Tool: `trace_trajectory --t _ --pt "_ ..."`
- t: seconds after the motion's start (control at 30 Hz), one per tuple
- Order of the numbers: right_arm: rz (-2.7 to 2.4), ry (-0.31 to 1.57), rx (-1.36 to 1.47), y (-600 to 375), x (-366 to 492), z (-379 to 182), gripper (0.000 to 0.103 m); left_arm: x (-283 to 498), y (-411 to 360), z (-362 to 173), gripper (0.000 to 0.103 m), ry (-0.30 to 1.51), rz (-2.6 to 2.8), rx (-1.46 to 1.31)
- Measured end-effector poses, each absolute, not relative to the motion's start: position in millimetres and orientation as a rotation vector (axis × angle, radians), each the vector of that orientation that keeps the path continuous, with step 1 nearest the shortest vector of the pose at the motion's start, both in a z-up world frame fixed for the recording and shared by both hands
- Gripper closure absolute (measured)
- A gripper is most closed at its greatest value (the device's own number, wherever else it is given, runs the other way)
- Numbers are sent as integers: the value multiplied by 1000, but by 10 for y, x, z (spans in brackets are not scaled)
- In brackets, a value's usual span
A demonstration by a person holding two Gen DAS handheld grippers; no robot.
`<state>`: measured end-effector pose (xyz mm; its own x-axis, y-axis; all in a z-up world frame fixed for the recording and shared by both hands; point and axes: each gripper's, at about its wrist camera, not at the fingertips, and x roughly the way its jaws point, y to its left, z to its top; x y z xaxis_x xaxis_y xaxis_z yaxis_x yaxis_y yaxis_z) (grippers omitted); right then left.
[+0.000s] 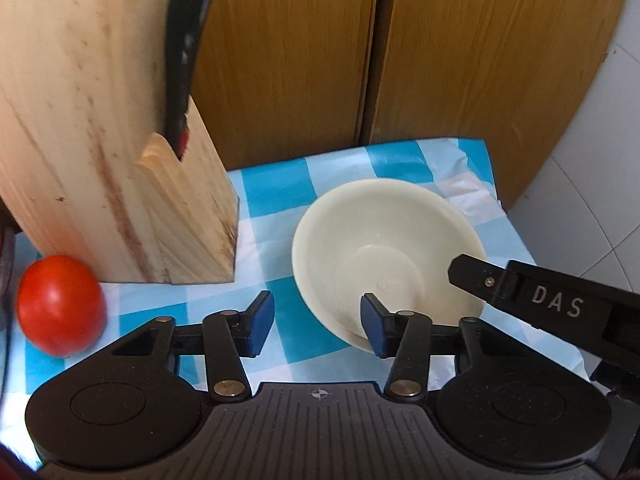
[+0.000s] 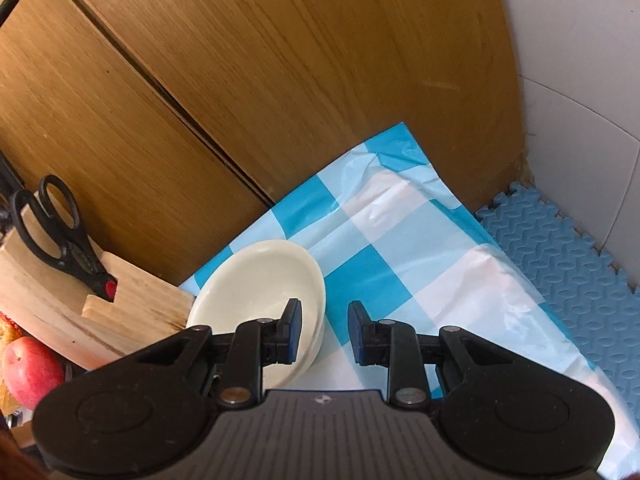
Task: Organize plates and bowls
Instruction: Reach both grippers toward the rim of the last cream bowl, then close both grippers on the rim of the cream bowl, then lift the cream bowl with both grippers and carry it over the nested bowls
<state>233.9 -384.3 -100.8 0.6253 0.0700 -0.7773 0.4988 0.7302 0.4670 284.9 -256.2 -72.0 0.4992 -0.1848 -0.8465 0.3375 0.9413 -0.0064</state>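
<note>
so the cream bowl [image 1: 386, 256] is sitting on the blue checked cloth [image 1: 276, 188] toward the back edge of the table, just beside the wooden block [image 1: 120, 184] with the scissors [image 2: 60, 228] stuck in it. looks like there's a second rim under it, so i'd guess it's already stacked on a plate or another bowl, but i can't tell which.

left tongs [image 1: 316, 320] are spread wide with nothing between them, hovering at the near rim of the bowl. right tongs [image 2: 324, 330] are also apart and empty, one finger over the bowl's right rim, the other out over the cloth.

progress-wise: the only dishes i can see are in that one pile, so the stacking part seems mostly done. what's left is probably moving the pile somewhere, but nothing's been grabbed yet. a tomato [image 1: 60, 306] sits near the left edge, and there's an apple [image 2: 30, 372] by the block too.
</note>
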Motion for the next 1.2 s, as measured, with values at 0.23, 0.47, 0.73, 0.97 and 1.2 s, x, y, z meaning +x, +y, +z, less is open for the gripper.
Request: trace_trajectory --t 0.23,0.47,0.73,0.97,1.2 --pt "-236 900 762 -3835 2375 -1073 94 2875 -2596 -792 73 1008 -333 197" --pt "-224 897 742 -3773 2305 -937 94 2761 -2544 -723 74 992 -339 204" --pt "-200 869 717 -3593 2144 -636 94 2541 -2403 -471 73 946 -331 205" --pt "-178 825 703 -3428 1917 -271 93 2259 -2225 -132 73 888 -336 205" --pt "-162 779 658 -3256 1671 73 93 1958 -2091 145 70 831 -343 208"
